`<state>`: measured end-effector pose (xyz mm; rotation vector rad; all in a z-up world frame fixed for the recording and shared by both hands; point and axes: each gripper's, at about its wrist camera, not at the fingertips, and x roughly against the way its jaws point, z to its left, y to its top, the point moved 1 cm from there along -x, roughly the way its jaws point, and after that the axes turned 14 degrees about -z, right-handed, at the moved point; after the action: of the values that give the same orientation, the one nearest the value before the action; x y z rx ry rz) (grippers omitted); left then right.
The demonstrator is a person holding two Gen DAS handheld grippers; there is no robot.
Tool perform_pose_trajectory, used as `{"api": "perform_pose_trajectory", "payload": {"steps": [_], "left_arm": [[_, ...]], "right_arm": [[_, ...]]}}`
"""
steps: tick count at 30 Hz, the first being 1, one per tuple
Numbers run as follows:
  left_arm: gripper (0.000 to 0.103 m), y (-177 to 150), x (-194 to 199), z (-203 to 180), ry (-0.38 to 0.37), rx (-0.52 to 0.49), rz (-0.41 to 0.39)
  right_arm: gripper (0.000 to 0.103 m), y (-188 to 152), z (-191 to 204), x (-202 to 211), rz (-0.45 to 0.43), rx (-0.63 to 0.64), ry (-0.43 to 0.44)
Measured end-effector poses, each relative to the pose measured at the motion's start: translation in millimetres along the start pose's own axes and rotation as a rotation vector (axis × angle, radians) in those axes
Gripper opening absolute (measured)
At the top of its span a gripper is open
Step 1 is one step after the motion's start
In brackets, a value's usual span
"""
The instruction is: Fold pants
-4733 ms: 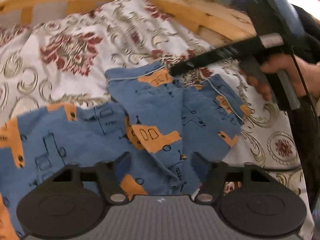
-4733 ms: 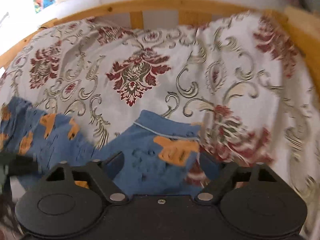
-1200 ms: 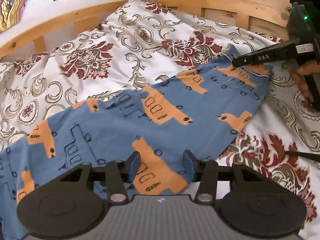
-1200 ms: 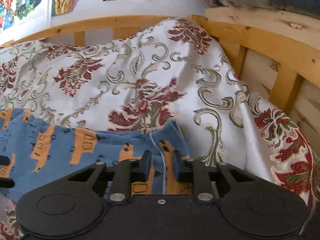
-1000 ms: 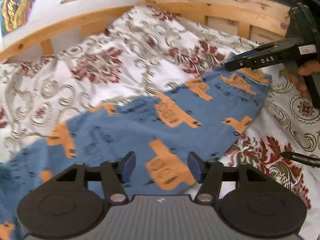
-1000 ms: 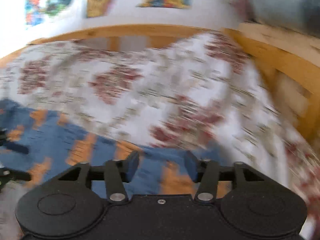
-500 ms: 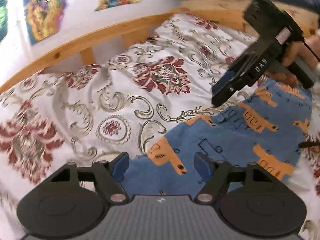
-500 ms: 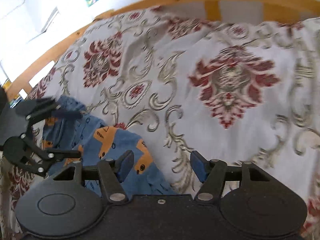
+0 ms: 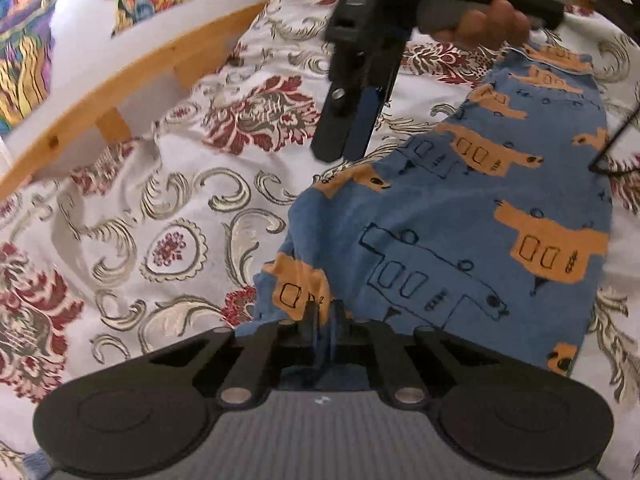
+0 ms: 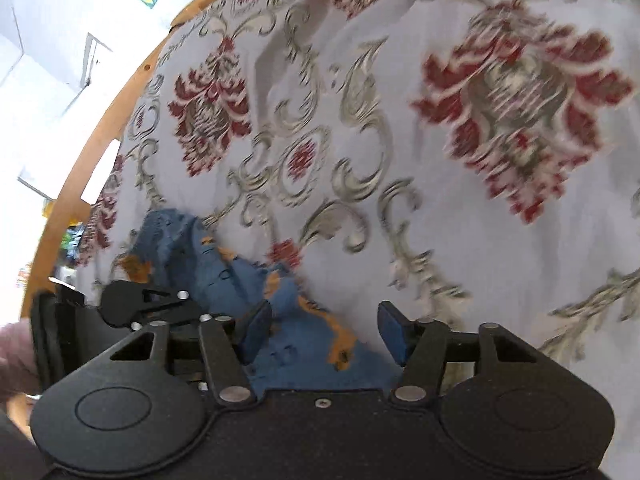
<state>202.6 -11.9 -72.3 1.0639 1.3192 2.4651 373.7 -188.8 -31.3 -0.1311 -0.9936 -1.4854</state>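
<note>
The blue pants (image 9: 472, 216) with orange vehicle prints lie folded lengthwise on the floral bedspread (image 9: 168, 208). My left gripper (image 9: 324, 316) is shut on the pants' near end. My right gripper (image 10: 324, 330) is open and hovers over the pants' edge (image 10: 288, 320), nothing between its fingers. In the left wrist view the right gripper (image 9: 346, 136) hangs above the bedspread beside the pants, held by a hand. In the right wrist view the left gripper (image 10: 156, 304) shows at the lower left by the bunched pants end.
A wooden bed rail (image 9: 132, 80) curves along the far side and also shows in the right wrist view (image 10: 92, 136). Colourful pictures (image 9: 24, 40) hang on the white wall behind. A thin black cable (image 9: 616, 140) crosses the right edge.
My left gripper has closed on the pants' end; it was open half a second ago. My right gripper has let go of the waistband end, opened, and swung over toward the left gripper.
</note>
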Motion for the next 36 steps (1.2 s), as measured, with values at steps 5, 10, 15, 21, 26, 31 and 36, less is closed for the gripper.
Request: {"api": "perform_pose_trajectory", "payload": {"steps": [5,10,15,21,26,31,36], "left_arm": [[0.005,-6.7,3.4,-21.5,0.027,-0.145,-0.03],[0.005,-7.5,4.4,-21.2,0.034,-0.127,-0.047],[0.005,-11.4,7.2,-24.2,0.041,-0.133,-0.07],[0.005,-17.5,17.8,-27.3,0.039,-0.152,-0.097],[0.005,-24.1,23.3,-33.9,0.05,-0.171,-0.113],[0.005,-22.2,22.7,-32.1,0.054,-0.147,-0.113],[0.007,-19.6,22.2,-31.1,0.083,-0.14,-0.119]], "right_arm": [[0.047,18.3,4.6,-20.6,0.047,-0.105,0.018],[0.04,21.9,7.3,-46.5,0.152,-0.142,0.003],[0.035,20.0,17.5,-66.1,0.23,-0.162,0.045],[0.037,2.5,31.2,-76.9,0.315,-0.203,0.098],[0.044,0.3,16.2,-79.2,0.205,-0.358,0.08],[0.031,-0.1,14.8,-91.5,0.198,-0.409,0.023],[0.006,6.6,26.0,-78.9,0.066,-0.351,-0.05]]}}
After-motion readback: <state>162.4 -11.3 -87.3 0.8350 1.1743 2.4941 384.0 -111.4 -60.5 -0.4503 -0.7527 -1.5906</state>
